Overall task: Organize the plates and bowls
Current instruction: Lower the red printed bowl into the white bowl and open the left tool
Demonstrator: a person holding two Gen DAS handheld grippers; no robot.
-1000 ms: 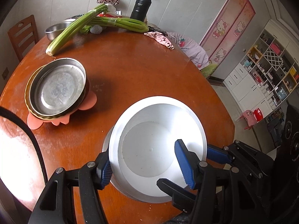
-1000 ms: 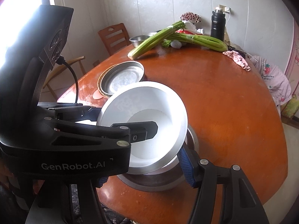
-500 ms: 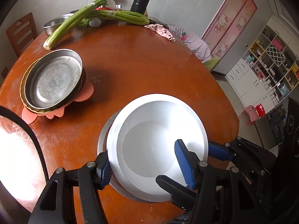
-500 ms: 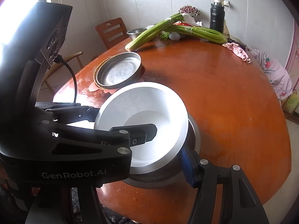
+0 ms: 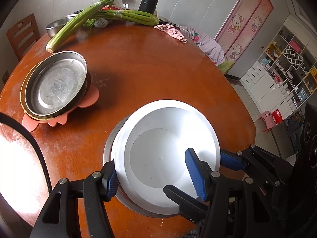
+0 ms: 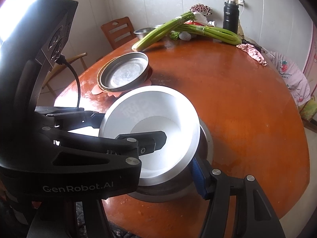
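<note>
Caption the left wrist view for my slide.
Two hand-held grippers hold a white bowl over a steel plate on a round table.

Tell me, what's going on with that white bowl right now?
Both grippers, left gripper and right gripper, clamped on white bowl's rim. Bowl tilted over steel plate beneath. Plate stack sits apart, path clear.

Daylight, bright overall; window point(image 6: 29, 2) at upper left of the right wrist view blown out; same glare as a white patch on the bench point(image 5: 17, 170) in the left wrist view; white bowl point(image 5: 168, 154) near clipping; soft shadow beside the steel plate point(image 5: 57, 83); strong fisheye bending, black vignette corners; focus sharp.
</note>
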